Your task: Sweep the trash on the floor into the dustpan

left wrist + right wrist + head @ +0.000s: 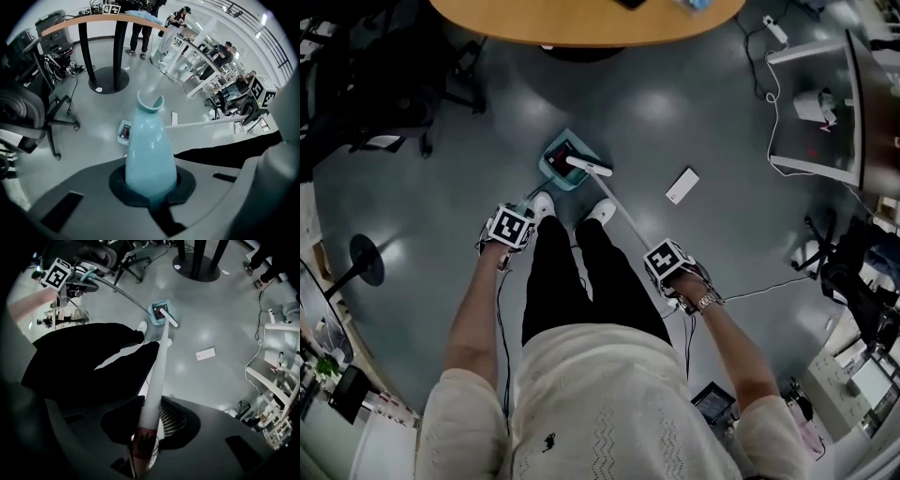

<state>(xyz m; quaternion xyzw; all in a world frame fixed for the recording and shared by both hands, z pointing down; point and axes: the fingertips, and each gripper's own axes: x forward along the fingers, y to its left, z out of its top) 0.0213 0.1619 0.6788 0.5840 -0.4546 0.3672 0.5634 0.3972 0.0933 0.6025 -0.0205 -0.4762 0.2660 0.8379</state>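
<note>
My left gripper [511,228] is shut on the teal dustpan handle [150,150]. The teal dustpan [565,159] rests on the grey floor just ahead of the person's white shoes [601,211]. A dark packet [560,150] lies inside the pan. My right gripper [670,265] is shut on the white broom handle [154,376]. The handle slants forward and left to the white broom head [589,167], which sits at the dustpan's mouth [159,312]. A flat white card [682,186] lies on the floor to the right of the pan, apart from the broom.
A round wooden table [581,23] on a dark pedestal stands ahead. Office chairs [384,94] stand at the far left, a white desk with cables [816,112] at the right. A black round stand base [366,258] is at the left. A white cable [769,286] runs along the floor.
</note>
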